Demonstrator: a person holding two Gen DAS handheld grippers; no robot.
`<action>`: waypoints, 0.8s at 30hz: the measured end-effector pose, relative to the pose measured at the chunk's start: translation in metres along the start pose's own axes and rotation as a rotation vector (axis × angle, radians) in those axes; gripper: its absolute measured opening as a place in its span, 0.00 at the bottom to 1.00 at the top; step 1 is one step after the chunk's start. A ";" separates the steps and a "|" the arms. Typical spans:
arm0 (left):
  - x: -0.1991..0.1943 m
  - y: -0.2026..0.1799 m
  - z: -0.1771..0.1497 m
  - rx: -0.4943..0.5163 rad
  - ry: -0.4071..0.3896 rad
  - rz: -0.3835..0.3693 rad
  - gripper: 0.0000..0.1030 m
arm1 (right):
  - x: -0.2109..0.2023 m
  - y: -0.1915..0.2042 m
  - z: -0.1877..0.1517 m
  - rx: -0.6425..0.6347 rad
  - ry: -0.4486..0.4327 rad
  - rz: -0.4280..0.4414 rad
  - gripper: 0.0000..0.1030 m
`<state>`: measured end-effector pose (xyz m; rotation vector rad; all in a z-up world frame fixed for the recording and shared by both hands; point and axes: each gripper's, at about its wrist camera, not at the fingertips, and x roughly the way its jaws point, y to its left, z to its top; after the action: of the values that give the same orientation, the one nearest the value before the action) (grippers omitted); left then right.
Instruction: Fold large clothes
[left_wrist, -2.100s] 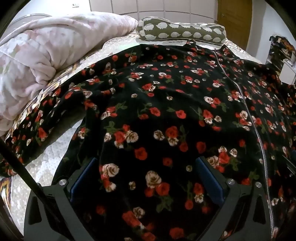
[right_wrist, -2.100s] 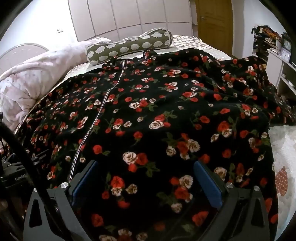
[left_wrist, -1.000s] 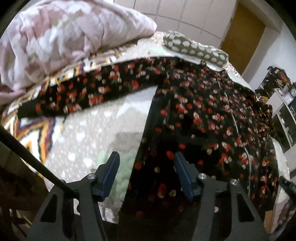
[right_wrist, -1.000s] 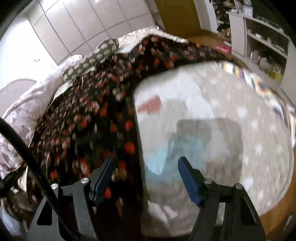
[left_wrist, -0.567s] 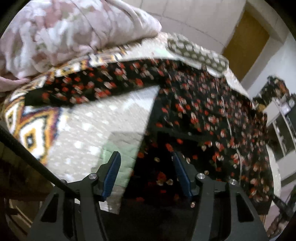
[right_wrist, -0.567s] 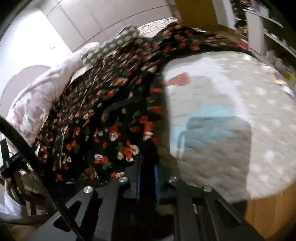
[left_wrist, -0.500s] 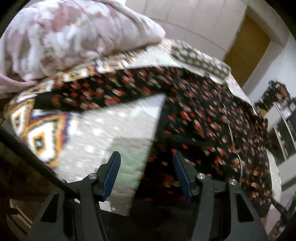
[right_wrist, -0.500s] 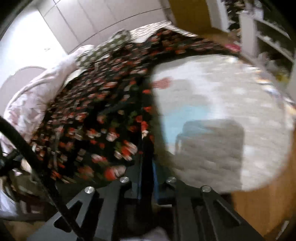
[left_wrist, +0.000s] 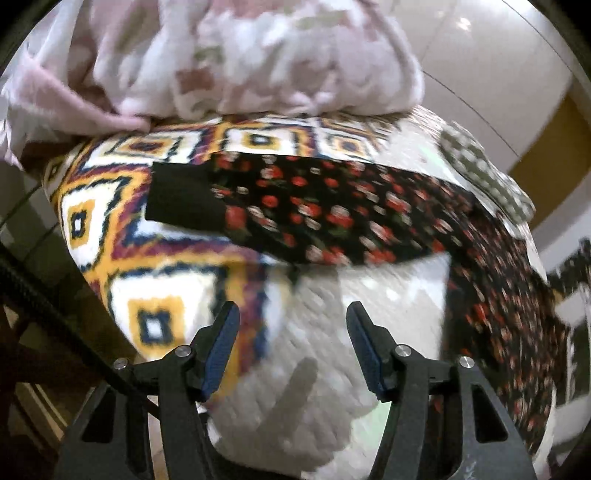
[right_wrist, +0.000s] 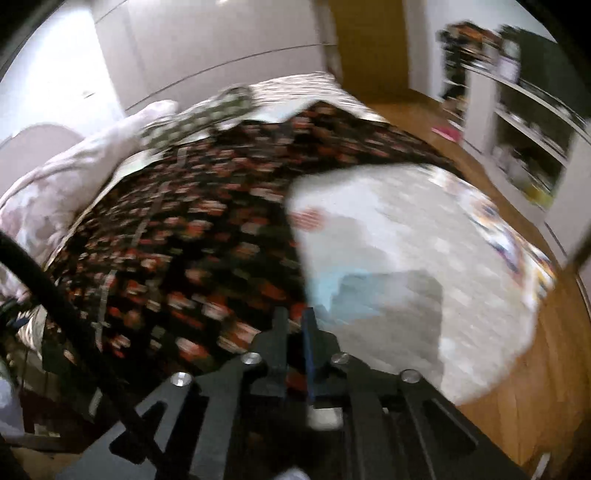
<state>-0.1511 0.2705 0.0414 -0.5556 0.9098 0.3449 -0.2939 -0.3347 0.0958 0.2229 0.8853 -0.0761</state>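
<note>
Your right gripper (right_wrist: 295, 321) pinches the dress (right_wrist: 192, 236) hem, jaws easing apart; your left gripper (left_wrist: 291, 325), spread and empty, should next take the sleeve (left_wrist: 295, 206).

Setting: home bedroom. Bed (left_wrist: 110, 206) with patterned bedspread fills centre frame; crumpled pink duvet (left_wrist: 229, 55) at top. White wardrobe doors (right_wrist: 221, 48) upper left, wooden door (right_wrist: 369, 48) top centre, cluttered shelves (right_wrist: 524, 122) at right, wood floor (right_wrist: 554, 387) lower right.

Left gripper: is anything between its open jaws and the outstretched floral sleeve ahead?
Nothing visible does. The left gripper is open above bare white bedspread, and the floral sleeve lies flat just beyond, uncovered. The pink duvet sits farther back, past the sleeve.
</note>
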 end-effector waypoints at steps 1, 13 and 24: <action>0.008 0.009 0.007 -0.039 0.011 -0.022 0.58 | 0.007 0.016 0.007 -0.020 -0.001 0.023 0.15; 0.071 0.026 0.062 -0.120 0.055 -0.020 0.09 | 0.066 0.130 0.058 -0.164 0.025 0.101 0.29; 0.015 -0.008 0.150 -0.045 -0.124 0.107 0.05 | 0.106 0.149 0.079 -0.112 0.025 0.153 0.29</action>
<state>-0.0418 0.3527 0.1045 -0.5222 0.8150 0.4920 -0.1434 -0.2048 0.0859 0.1868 0.8919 0.1180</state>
